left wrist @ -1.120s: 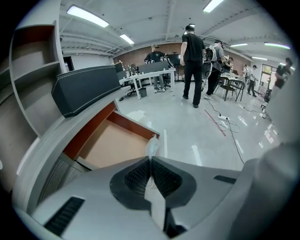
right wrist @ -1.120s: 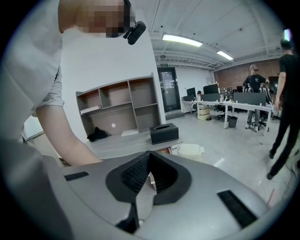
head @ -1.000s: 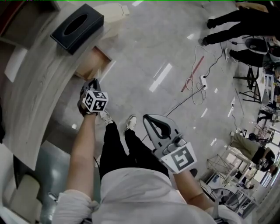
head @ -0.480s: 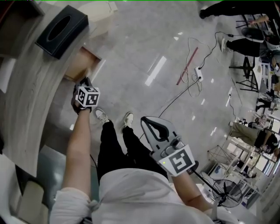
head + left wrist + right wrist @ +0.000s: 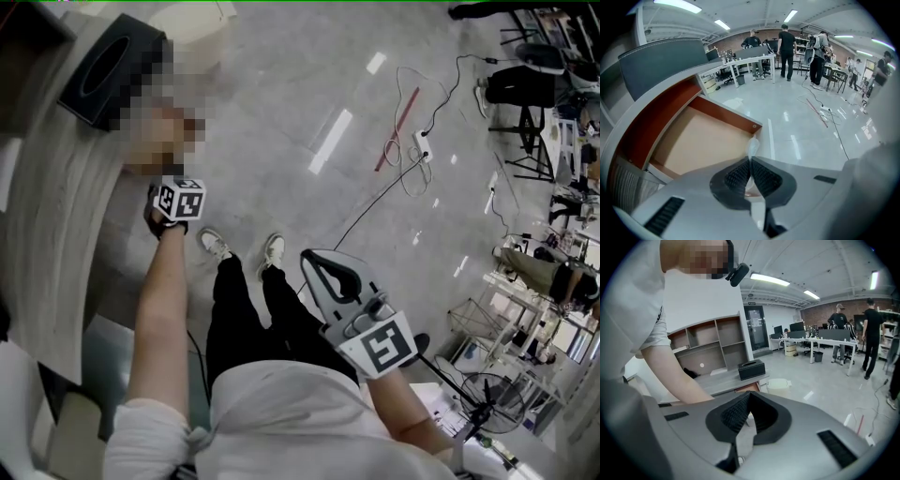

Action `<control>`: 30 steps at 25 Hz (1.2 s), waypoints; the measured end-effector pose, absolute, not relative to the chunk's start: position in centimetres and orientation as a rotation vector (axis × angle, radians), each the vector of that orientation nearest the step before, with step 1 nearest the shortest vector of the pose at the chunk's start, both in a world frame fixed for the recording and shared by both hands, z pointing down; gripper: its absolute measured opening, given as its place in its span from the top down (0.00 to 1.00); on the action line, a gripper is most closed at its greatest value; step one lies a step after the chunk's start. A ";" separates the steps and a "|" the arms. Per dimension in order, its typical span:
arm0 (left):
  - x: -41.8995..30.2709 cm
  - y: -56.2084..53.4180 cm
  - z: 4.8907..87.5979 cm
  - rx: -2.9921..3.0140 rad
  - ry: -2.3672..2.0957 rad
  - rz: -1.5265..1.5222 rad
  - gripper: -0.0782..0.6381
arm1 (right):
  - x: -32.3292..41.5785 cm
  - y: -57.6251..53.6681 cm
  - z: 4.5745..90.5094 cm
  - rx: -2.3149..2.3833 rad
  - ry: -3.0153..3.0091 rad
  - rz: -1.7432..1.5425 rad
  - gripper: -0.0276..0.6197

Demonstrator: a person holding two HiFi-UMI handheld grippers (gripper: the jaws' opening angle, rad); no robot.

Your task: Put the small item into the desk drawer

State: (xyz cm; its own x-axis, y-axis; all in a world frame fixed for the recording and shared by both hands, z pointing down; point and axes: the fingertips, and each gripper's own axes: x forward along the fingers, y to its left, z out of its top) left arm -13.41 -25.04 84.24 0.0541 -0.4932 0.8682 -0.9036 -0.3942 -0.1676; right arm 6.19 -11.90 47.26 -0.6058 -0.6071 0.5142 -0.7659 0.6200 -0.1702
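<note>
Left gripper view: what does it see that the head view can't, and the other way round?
Only the left gripper view shows the open wooden drawer's bare tan bottom and the small clear plastic-wrapped item pinched in the left gripper's fingers. Only the head view shows the person's white shoes and the grey right gripper. Both show the shiny grey floor and the red stick lying on it.

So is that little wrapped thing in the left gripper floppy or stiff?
Probably floppy: the wrapped item pokes up thin and crumpled past the shut left gripper. Likely light, since a mere pinch holds it near the open drawer. Perhaps slippery, as its clear plastic looks glossy.
</note>
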 end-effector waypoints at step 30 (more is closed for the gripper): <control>-11.0 -25.2 84.0 1.875 -1.418 1.072 0.86 | 8.3 -11.9 47.4 1.098 -2.452 0.534 0.92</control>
